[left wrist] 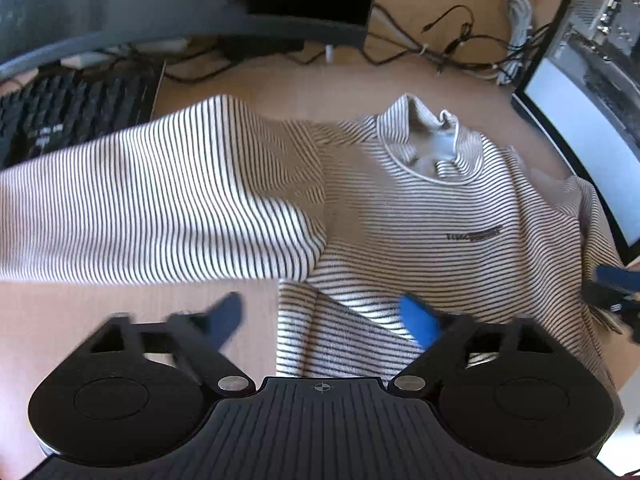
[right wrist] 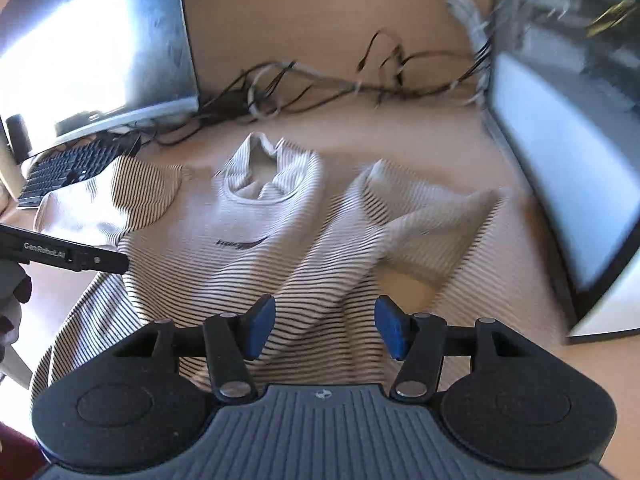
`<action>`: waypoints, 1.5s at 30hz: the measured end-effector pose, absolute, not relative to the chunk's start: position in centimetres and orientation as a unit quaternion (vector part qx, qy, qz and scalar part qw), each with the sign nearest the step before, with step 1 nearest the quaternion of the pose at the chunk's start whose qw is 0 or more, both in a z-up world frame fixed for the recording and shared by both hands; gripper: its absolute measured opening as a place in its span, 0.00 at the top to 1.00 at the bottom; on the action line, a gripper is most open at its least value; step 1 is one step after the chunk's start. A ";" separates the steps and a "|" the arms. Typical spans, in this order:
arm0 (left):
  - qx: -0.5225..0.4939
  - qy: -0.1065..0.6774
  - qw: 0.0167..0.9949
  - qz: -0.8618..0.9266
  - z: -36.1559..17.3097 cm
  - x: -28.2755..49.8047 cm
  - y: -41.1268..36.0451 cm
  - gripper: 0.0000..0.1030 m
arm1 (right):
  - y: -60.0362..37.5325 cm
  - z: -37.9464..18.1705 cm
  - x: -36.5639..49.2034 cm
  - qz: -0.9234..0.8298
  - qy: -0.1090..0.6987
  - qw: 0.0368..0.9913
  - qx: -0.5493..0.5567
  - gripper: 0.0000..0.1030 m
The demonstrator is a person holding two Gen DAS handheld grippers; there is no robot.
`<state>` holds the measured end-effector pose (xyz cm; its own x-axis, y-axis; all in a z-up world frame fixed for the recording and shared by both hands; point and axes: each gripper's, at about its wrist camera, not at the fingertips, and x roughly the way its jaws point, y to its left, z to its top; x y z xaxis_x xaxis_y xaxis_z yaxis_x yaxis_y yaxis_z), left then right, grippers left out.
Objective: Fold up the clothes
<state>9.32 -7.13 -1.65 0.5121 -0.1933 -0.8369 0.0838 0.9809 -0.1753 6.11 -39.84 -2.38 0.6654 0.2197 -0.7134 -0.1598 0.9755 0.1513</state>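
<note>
- The striped sweater (left wrist: 440, 216) lay face up on the wooden surface (left wrist: 120, 320), with the collar at the far side and the small dark print on the chest visible. It was not yet folded into a neat shape.
- The step in hand seemed to be the folding of the sleeves toward the body. The left sleeve (left wrist: 160, 200) stretched out flat to the left, toward the keyboard (left wrist: 60, 116). The right sleeve (right wrist: 432, 220) was bunched and bent beside the body, near the monitor (right wrist: 560, 168) at the right.
- The left tool (left wrist: 320, 320) had its blue fingers wide apart and held nothing. It hung over the near edge of the sweater, close under the left sleeve, and pointed toward the far side.
- The right tool (right wrist: 324, 328) also had its fingers apart and empty. It hovered above the lower right part of the body, tilted down toward the cloth.
- In my judgement, the next move calls for each tool to come down and close on cloth, probably the left one on the sleeve. The fabric is soft, so the grip must take only one layer.
- The cables (right wrist: 320, 84) at the far side were well apart from the sweater.
</note>
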 end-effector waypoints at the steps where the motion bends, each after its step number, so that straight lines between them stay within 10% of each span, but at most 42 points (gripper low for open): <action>1: -0.062 0.490 0.866 -0.080 -1.8 9.5 -7.2 0.31 | -39.6 -3.1 6.5 0.110 0.397 0.910 0.036 0.56; 20: -0.040 0.456 0.885 -0.078 -2.2 19.2 -8.2 0.43 | -39.2 -4.7 14.1 0.073 0.372 0.925 0.006 0.72; 24: -0.030 0.446 0.891 -0.083 -0.4 15.9 -7.6 0.21 | -40.1 -3.3 10.6 0.038 0.357 0.933 0.003 0.43; 27: -0.033 0.438 0.891 -0.112 0.5 12.2 -7.5 0.11 | -42.4 -3.2 8.4 -0.015 0.377 0.925 0.047 0.42; 32: -0.058 0.456 0.877 -0.139 -0.6 7.6 -6.9 0.10 | -42.9 -2.7 3.7 -0.095 0.389 0.913 0.083 0.41; 36: -0.065 0.465 0.872 -0.138 -2.0 4.2 -6.9 0.09 | -39.3 -1.2 -0.2 -0.069 0.361 0.923 0.114 0.09; 45: 0.015 0.437 0.894 -0.102 -1.6 -3.4 -8.7 0.07 | -34.6 1.1 -5.1 0.009 0.328 0.935 0.137 0.00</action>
